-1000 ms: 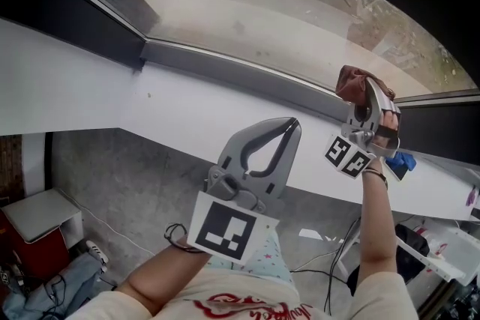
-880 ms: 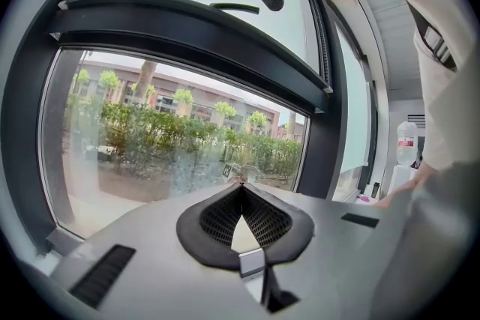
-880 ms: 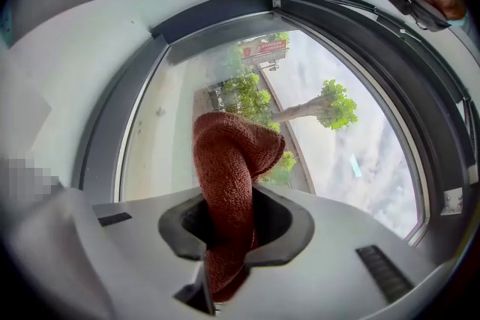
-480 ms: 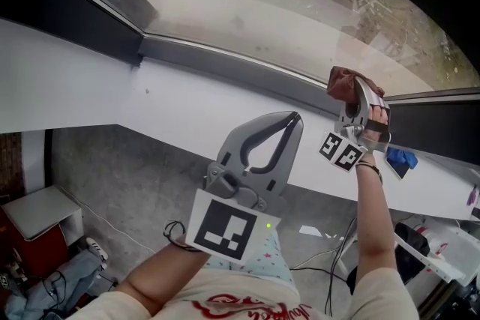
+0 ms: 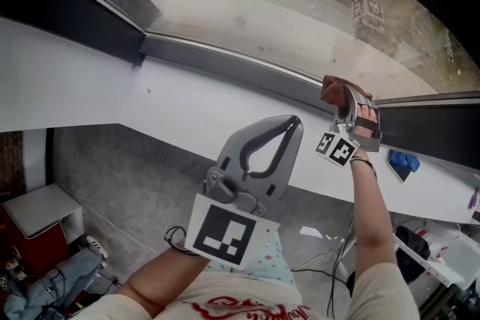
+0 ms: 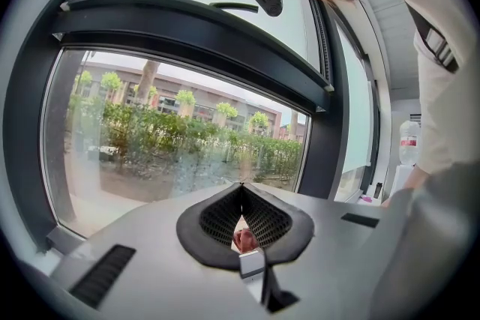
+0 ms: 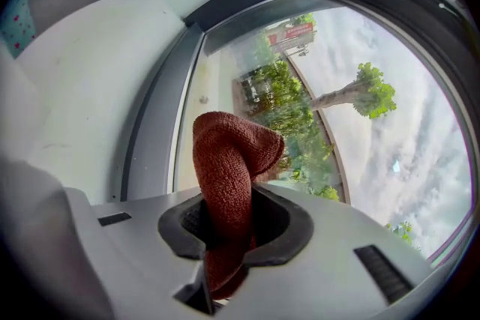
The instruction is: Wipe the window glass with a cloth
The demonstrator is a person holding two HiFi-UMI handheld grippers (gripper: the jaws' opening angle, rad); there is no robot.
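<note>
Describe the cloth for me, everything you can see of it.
The cloth is rust-red to brown with a coarse, knitted-looking weave. It is bunched into a thick folded wad and clamped between the jaws of the right tool. A rounded, bent-over end sticks out past the jaws toward the window glass, and a shorter end hangs behind them. In the head view it sits at the pane's lower edge, by the dark frame. Whether it touches the glass cannot be told.
</note>
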